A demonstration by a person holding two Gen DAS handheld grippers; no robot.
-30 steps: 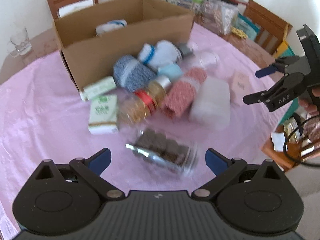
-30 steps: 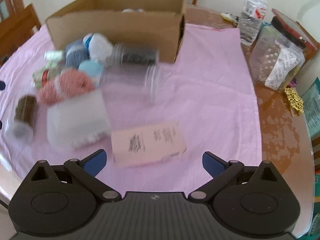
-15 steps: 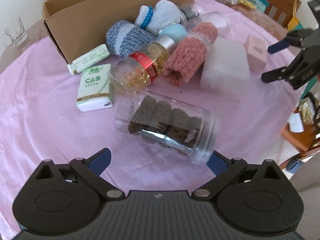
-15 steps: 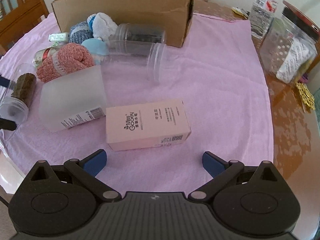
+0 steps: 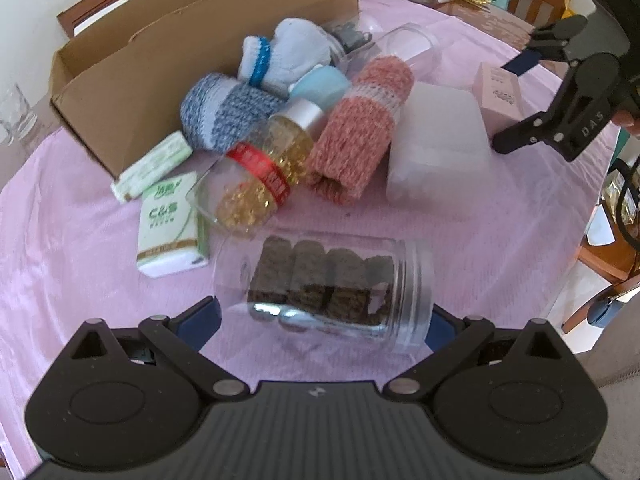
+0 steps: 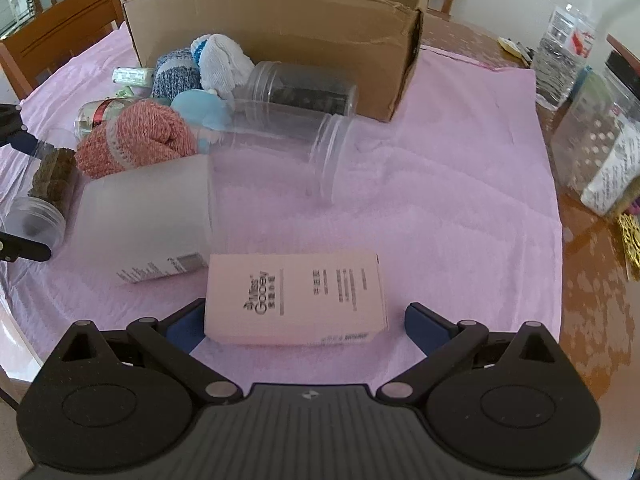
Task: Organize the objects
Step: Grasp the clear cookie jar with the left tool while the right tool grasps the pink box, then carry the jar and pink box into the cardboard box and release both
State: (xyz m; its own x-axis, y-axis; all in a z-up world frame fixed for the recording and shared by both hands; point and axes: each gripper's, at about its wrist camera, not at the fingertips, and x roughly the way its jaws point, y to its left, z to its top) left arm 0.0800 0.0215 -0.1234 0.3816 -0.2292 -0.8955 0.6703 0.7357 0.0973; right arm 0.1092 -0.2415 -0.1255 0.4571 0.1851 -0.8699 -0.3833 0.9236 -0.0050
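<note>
Fingers spread — cookie jar lying between; contact unclear.

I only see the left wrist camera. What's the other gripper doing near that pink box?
Observer: The right gripper has its jaws open, one on each side of the pink box, which lies flat.
Operator: And the see-through thing way at the back?
Observer: Behind the white sock a clear jar with dark contents lies on its side against the cardboard box.
Operator: Is anything far off to the side?
Observer: A water bottle stands on the bare wooden table.
</note>
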